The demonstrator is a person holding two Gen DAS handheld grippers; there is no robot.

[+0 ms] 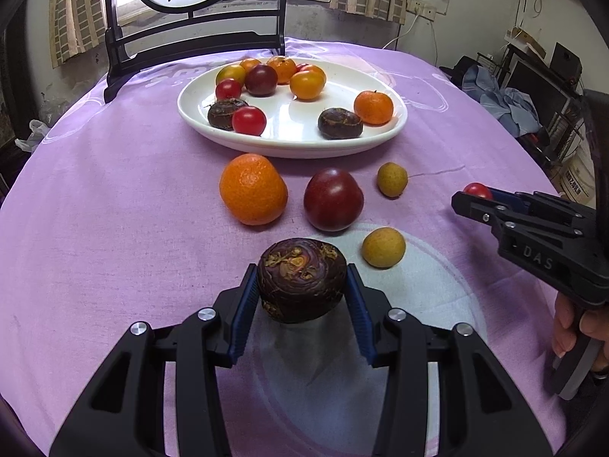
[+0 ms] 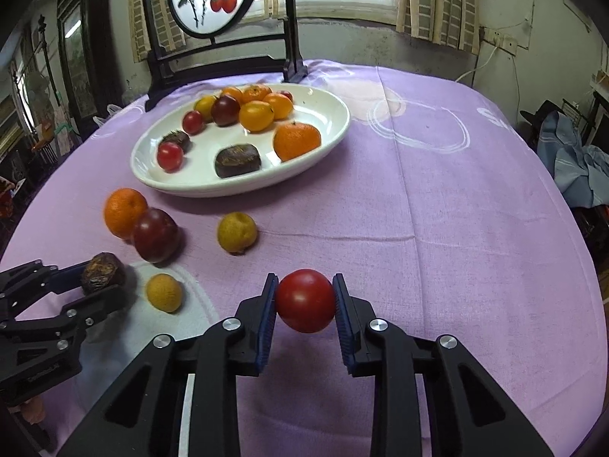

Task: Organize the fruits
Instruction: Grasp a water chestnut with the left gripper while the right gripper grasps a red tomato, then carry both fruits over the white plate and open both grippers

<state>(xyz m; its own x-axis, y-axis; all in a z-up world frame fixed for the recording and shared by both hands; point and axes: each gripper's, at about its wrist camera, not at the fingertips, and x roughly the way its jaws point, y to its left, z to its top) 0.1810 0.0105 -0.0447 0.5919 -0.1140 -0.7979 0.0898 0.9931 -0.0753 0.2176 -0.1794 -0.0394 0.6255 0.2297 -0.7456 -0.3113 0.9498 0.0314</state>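
- Left gripper (image 1: 302, 285): fingers clenched on dark water chestnut (image 1: 302, 280), near side of counter (image 1: 114, 251).
- Right gripper (image 2: 304, 301): fingers clamp red tomato (image 2: 305, 300), held w/ no contact w/ cloth.
- White plate (image 1: 304, 144) w/ fruit at far side.

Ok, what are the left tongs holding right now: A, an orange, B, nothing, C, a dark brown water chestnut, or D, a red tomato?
C: the left tongs are shut on the dark water chestnut, while the red tomato sits in the right tongs.
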